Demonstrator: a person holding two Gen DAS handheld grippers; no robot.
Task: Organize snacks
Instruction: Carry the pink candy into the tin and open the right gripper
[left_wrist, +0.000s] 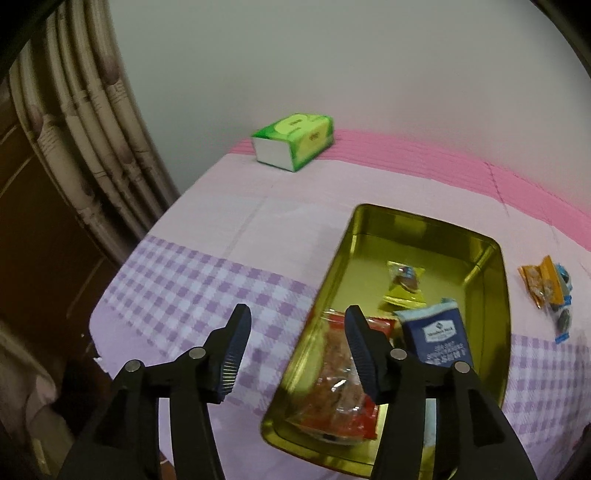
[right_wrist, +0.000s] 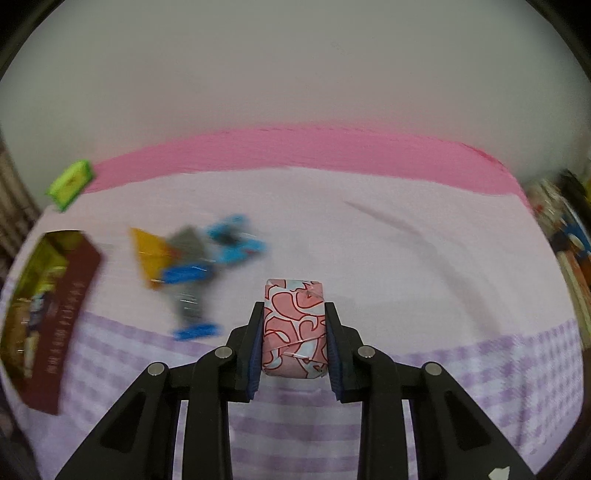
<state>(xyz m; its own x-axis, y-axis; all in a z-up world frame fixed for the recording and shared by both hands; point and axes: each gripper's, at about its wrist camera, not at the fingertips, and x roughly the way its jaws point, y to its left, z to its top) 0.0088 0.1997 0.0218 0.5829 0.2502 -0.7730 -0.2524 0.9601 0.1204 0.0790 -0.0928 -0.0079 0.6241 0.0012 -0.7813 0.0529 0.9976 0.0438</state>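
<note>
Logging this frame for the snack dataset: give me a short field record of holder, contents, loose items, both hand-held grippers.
holder: gold tin, open, on the checked cloth
in tin: yellow packet, blue packet, red packet
loose on cloth: orange and blue wrappers, right of the tin
left hand-held gripper: open, nothing between the pads, over the tin's near left edge
right hand-held gripper: shut on pink patterned snack
other: green tissue pack, far side

Left gripper (left_wrist: 297, 325): jaws parted, nothing between them, angled downward.
Right gripper (right_wrist: 294, 317): jaws clamped on a wrapped snack (right_wrist: 294, 328), angled downward.
</note>
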